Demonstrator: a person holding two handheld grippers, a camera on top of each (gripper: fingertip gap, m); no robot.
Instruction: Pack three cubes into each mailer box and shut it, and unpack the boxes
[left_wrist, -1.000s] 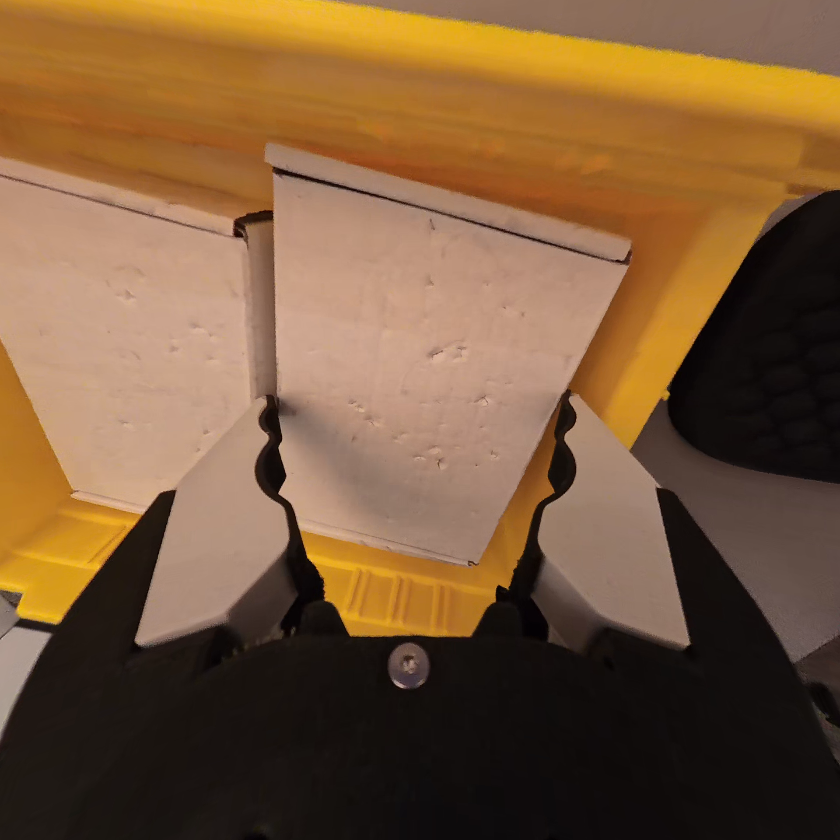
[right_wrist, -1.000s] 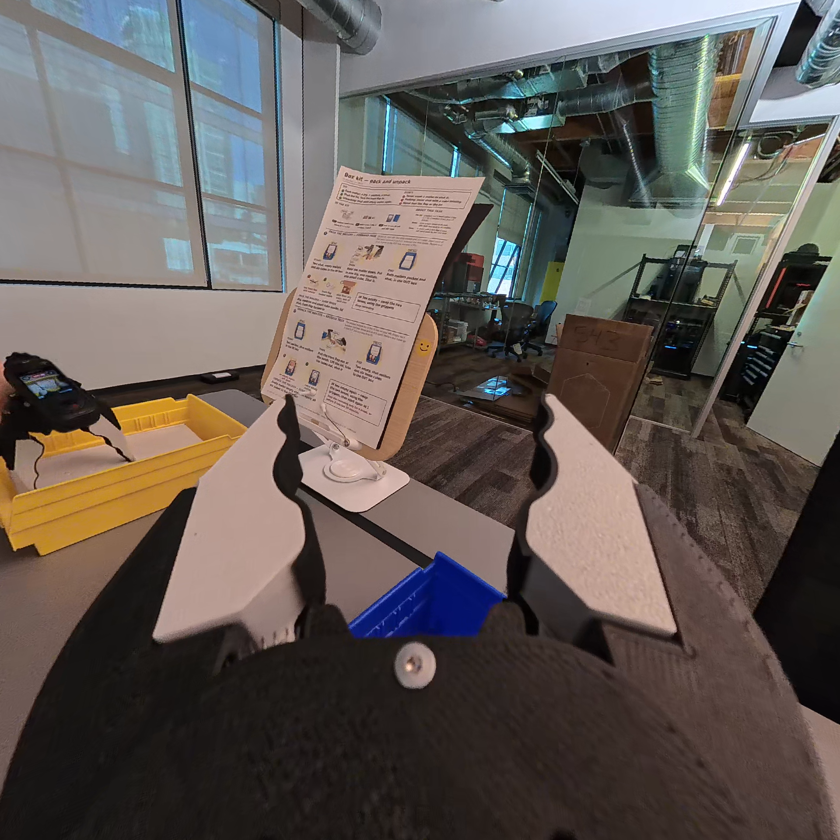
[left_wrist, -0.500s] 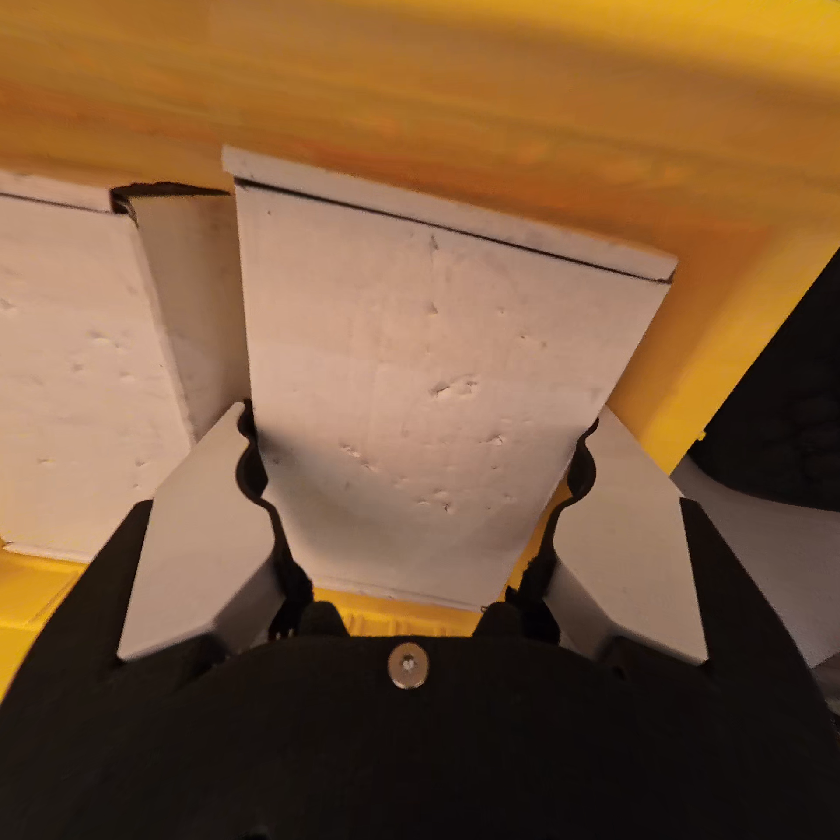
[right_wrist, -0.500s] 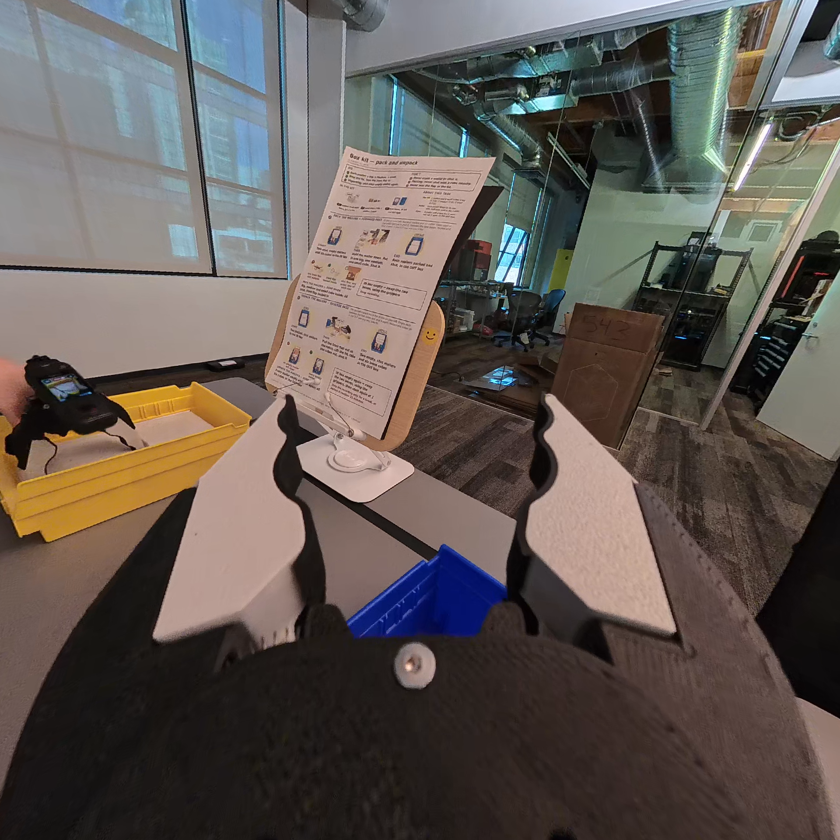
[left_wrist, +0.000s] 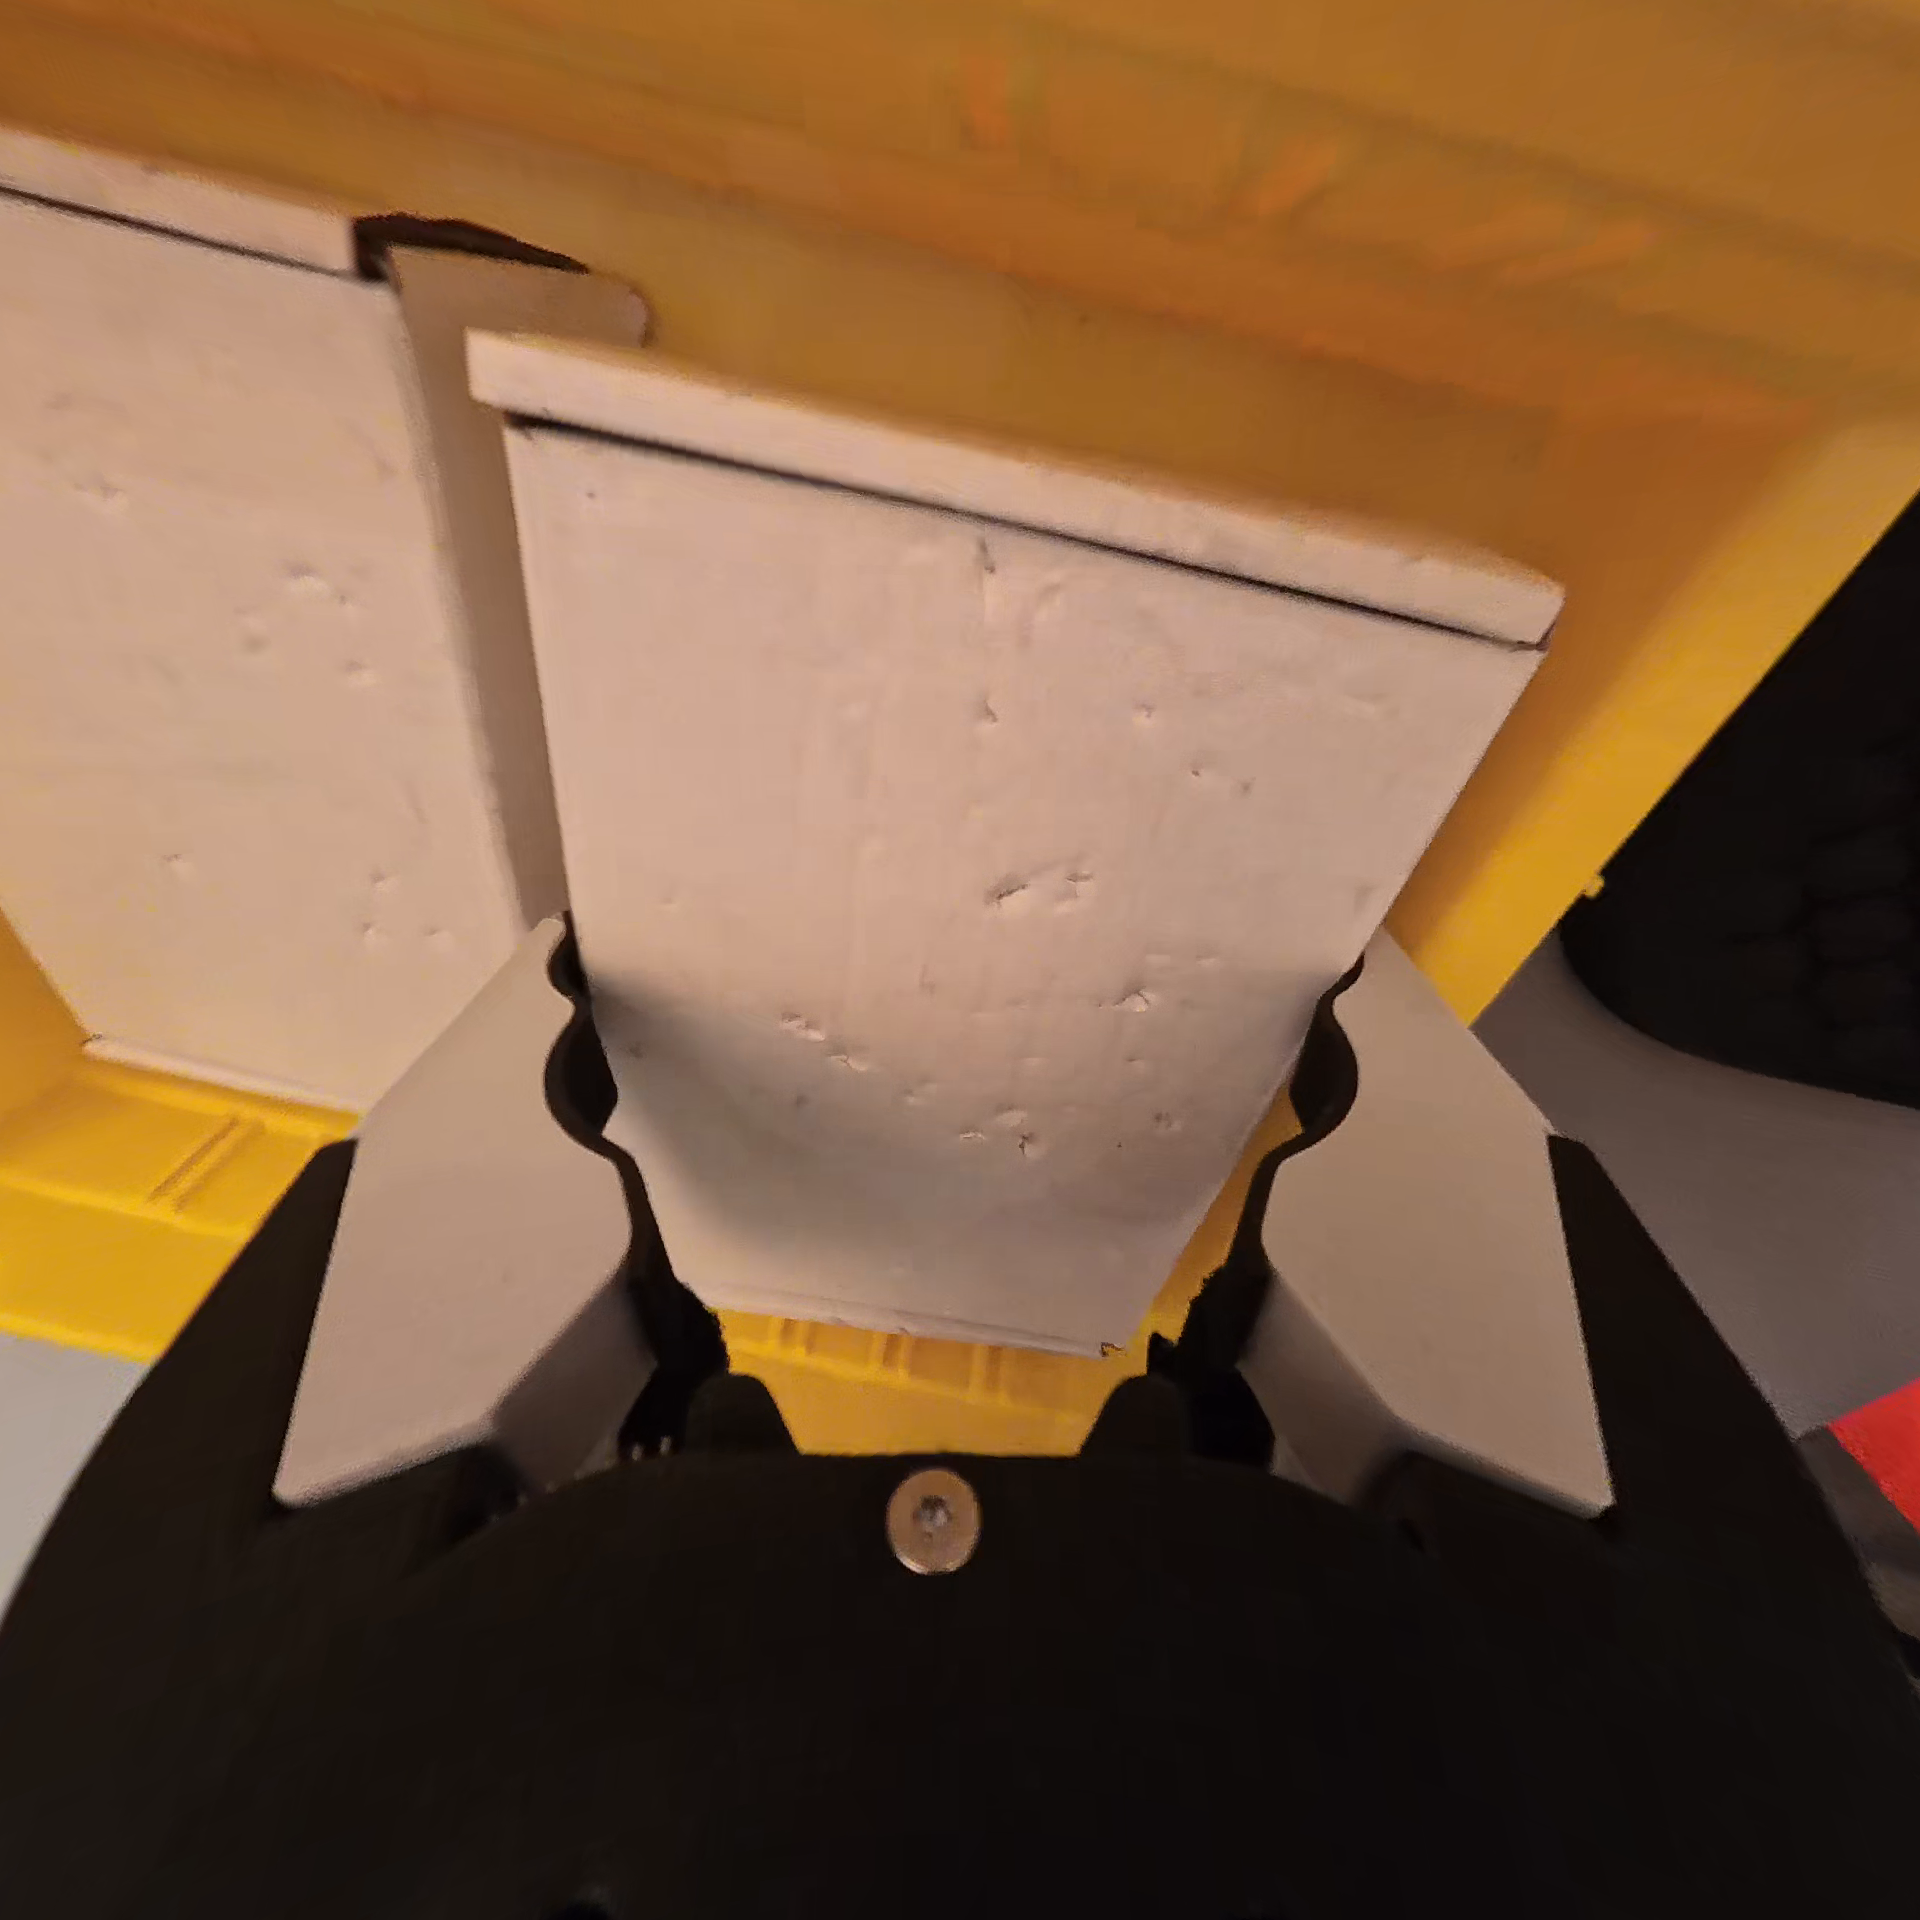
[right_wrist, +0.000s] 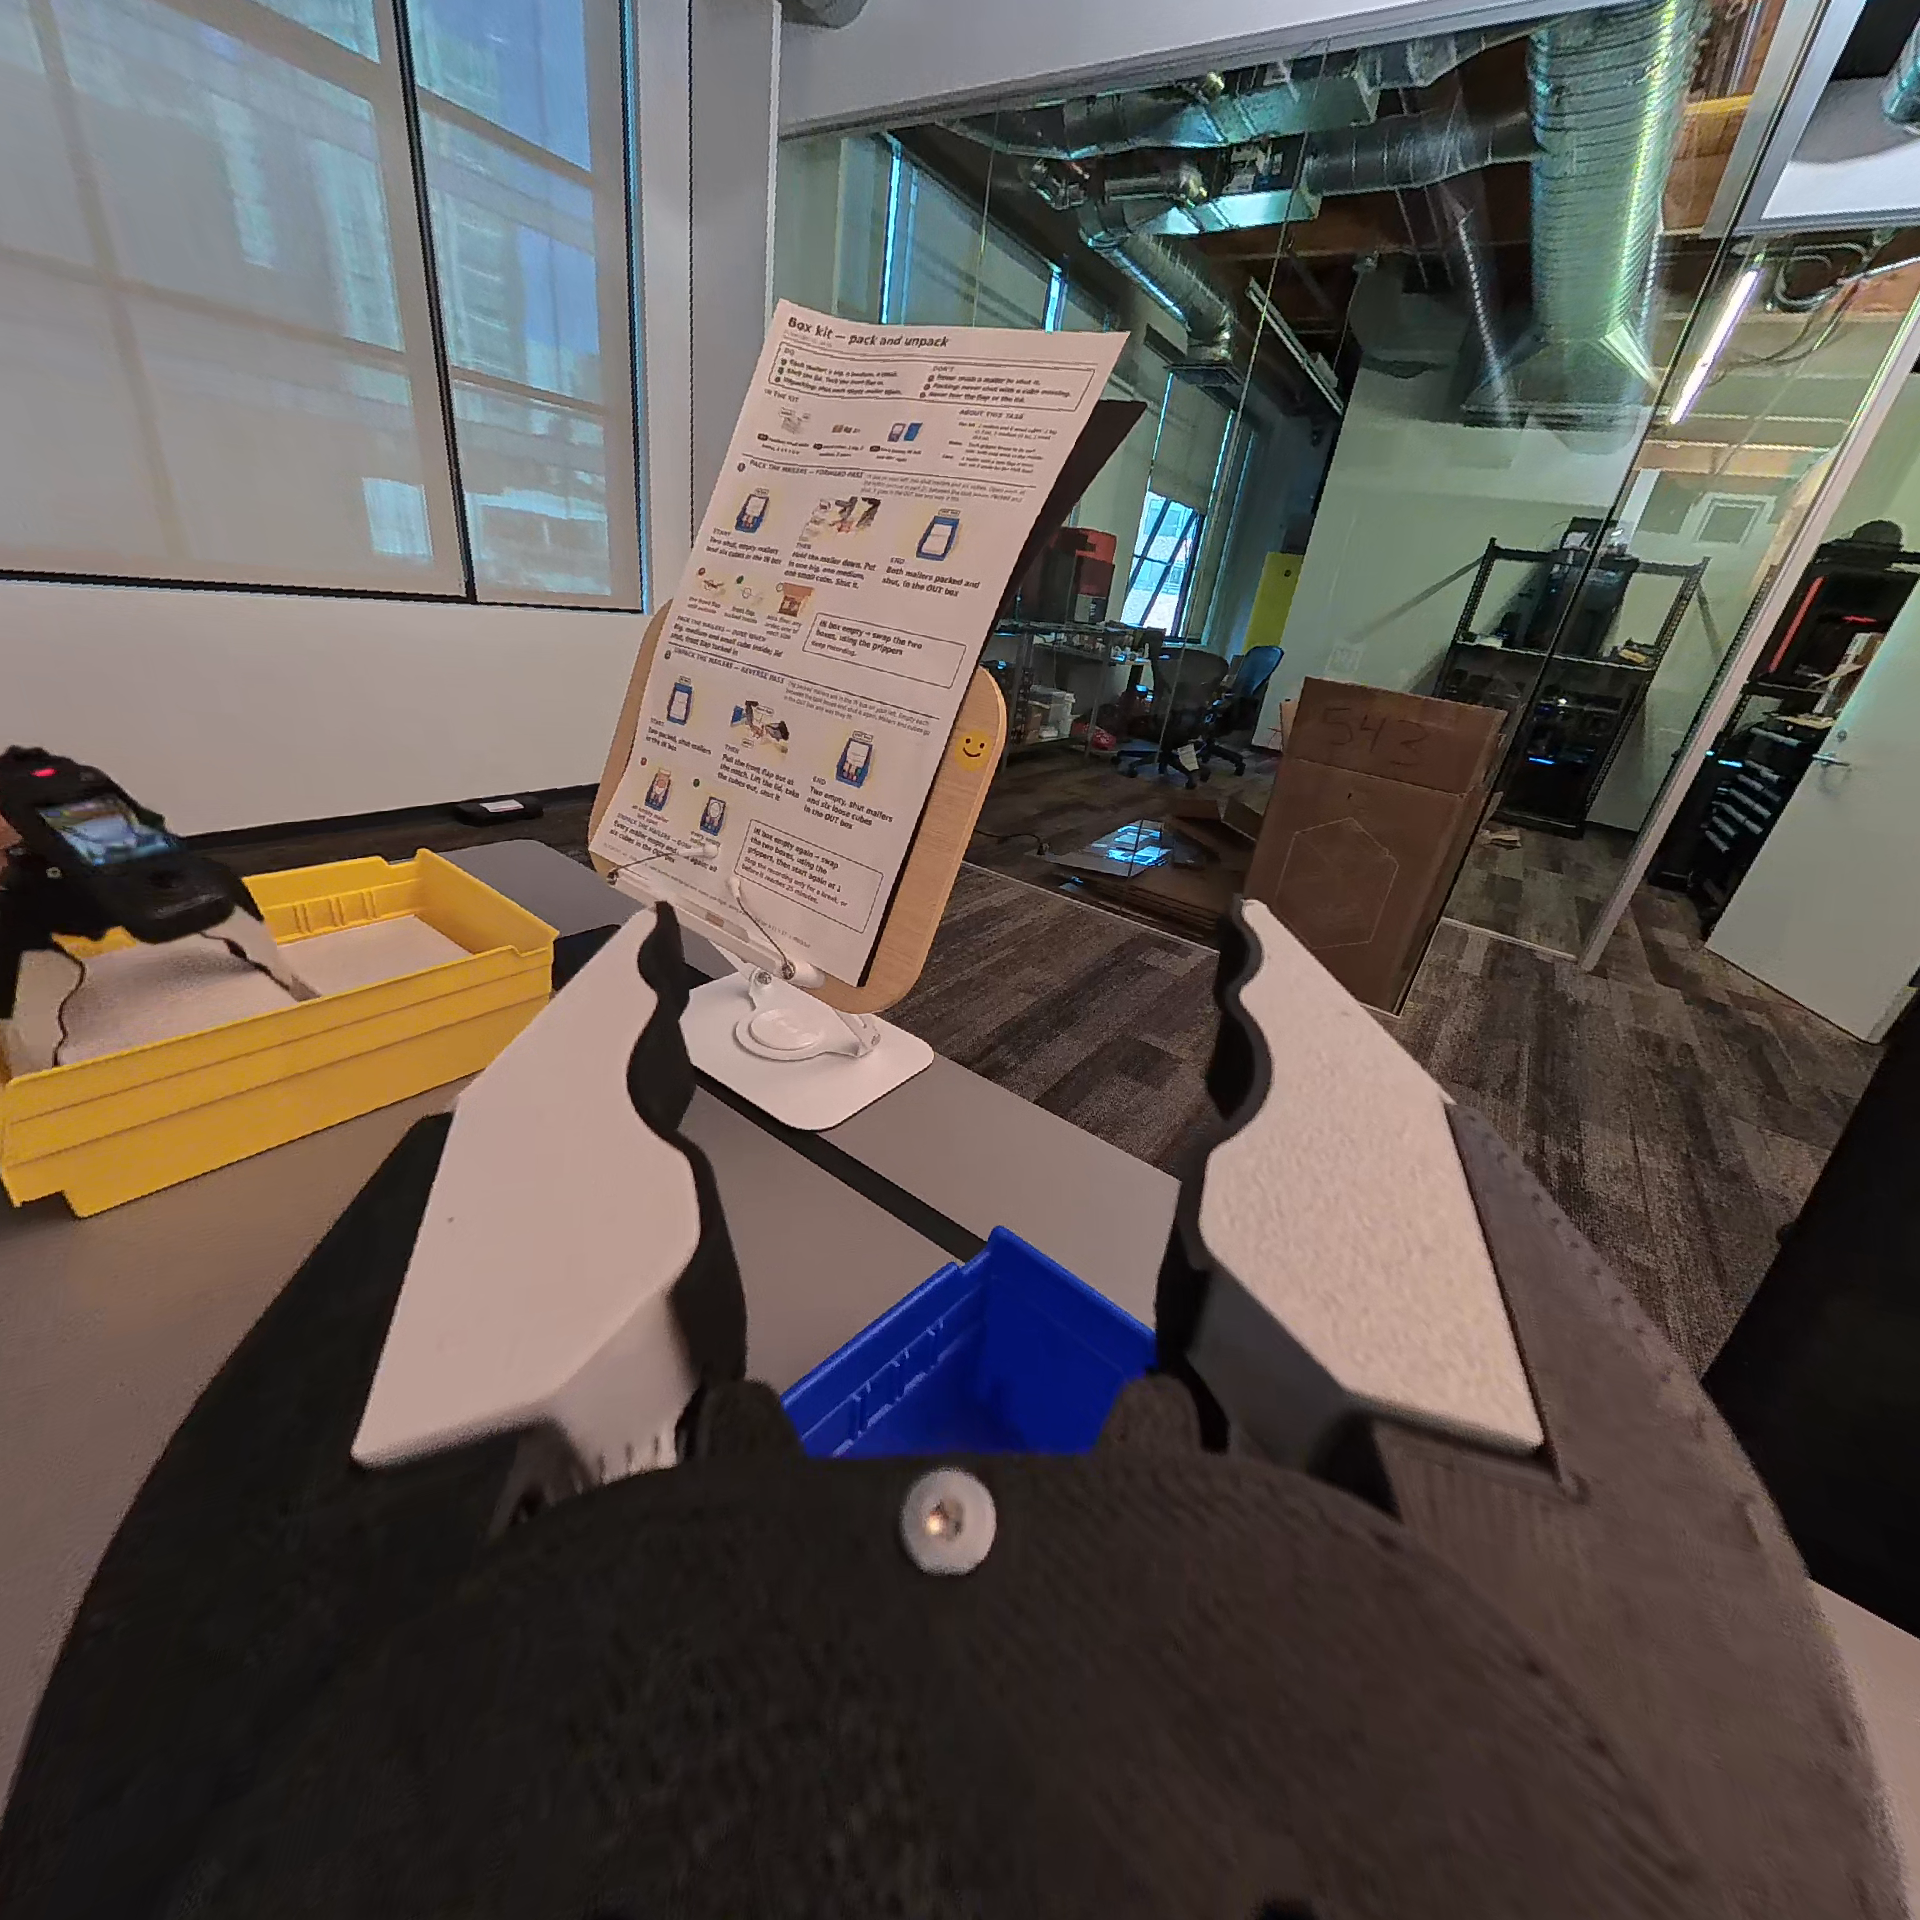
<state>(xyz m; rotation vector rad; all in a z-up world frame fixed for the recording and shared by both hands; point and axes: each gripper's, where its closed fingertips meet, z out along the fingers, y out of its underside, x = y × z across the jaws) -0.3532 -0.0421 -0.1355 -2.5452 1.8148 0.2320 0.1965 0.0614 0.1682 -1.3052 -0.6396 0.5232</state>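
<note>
Two shut white mailer boxes lie side by side in a yellow bin (left_wrist: 1143, 260). My left gripper (left_wrist: 956, 956) is shut on the right mailer box (left_wrist: 987, 779), one finger pressed on each long side, and its near end is raised over the bin's front wall. The left mailer box (left_wrist: 208, 675) lies flat beside it. In the right wrist view the left gripper (right_wrist: 114, 862) shows over the same yellow bin (right_wrist: 312, 1049). My right gripper (right_wrist: 948, 923) is open and empty above a corner of a blue bin (right_wrist: 966, 1351). No cubes show.
An instruction sheet on a wooden stand (right_wrist: 862, 644) stands at the grey table's far edge (right_wrist: 1039, 1122), between the bins. A black rounded object (left_wrist: 1766, 883) lies right of the yellow bin, and a red patch (left_wrist: 1870, 1455) shows at the lower right. Across from one pair of fingers to the other is roughly 65 cm.
My left gripper closed onto the right mailer box and drew it back and up, away from the bin's far wall and the other box. The right gripper stayed open and tilted slightly.
</note>
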